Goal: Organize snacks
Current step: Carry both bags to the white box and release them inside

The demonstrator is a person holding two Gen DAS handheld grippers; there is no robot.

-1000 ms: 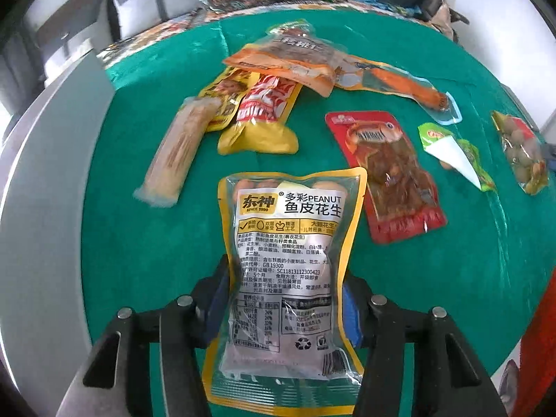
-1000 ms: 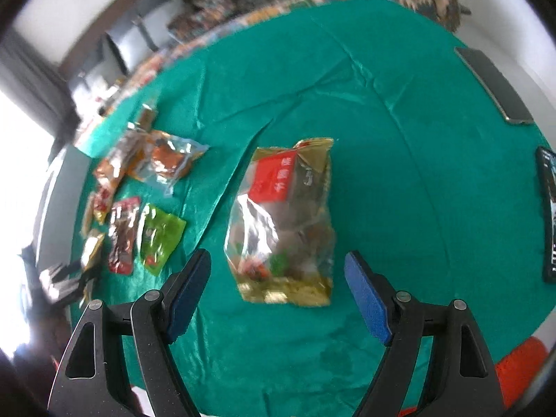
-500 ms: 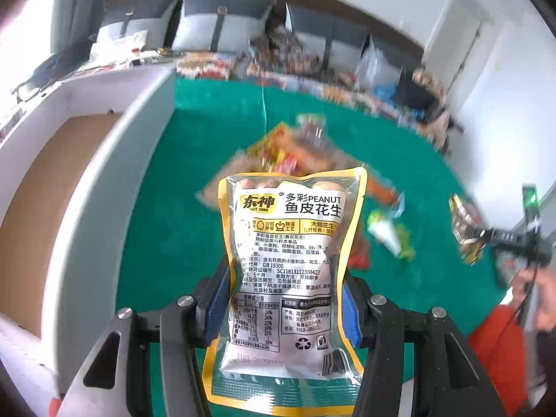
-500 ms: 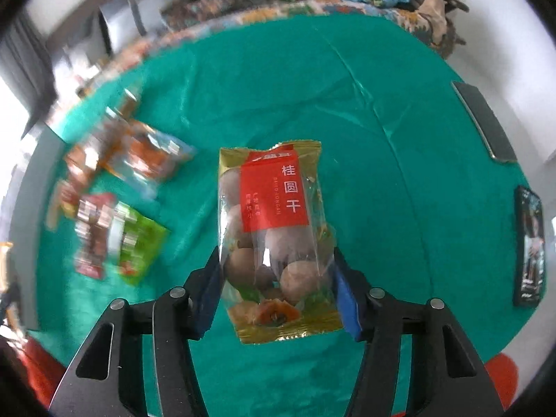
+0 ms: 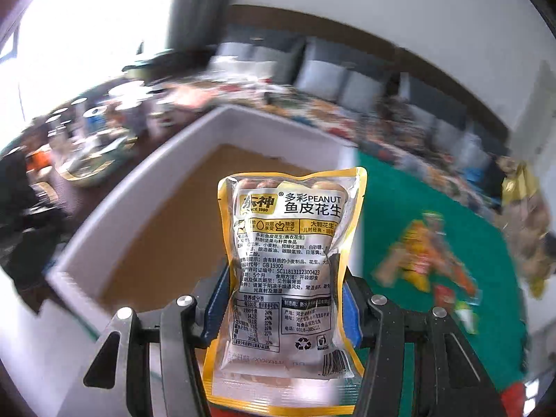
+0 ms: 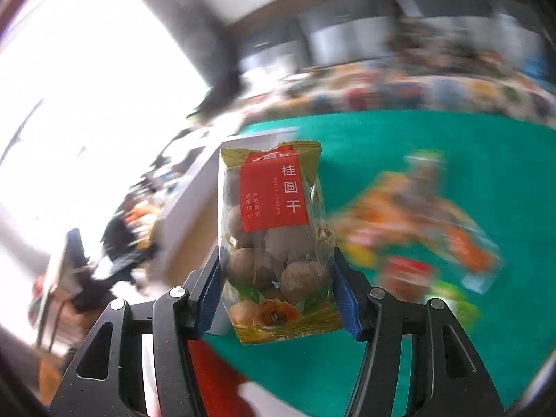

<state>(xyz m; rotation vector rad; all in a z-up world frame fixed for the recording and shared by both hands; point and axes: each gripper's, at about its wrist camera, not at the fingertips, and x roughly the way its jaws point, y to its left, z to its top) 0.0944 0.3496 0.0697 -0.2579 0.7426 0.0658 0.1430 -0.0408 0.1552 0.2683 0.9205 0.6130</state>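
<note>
The left gripper holds a yellow-edged peanut bag upright between its blue pads, which press on the bag's lower half from both sides. The bag's top stands well above the fingertips, its printed back facing the camera. Behind and below the bag lies a white box with a brown cardboard floor; the bag hangs in front of the box's near right corner, off the surface. To the right of the box stretches the green surface, where a blurred heap of orange and yellow snack packets lies well apart from the gripper.

The right gripper clamps a clear longan bag with a red label and gold edges. Its blue pads squeeze the bag's lower part, where round brown fruits show through the film; the bag stands upright, rising above the fingertips. In this view the bag hangs above the green surface, with the white box's wall just behind it to the left. To the right, a blurred cluster of orange, red and green packets lies on the cloth, apart from the gripper. The background of both views is smeared, so room details beyond the surface cannot be made out.
</note>
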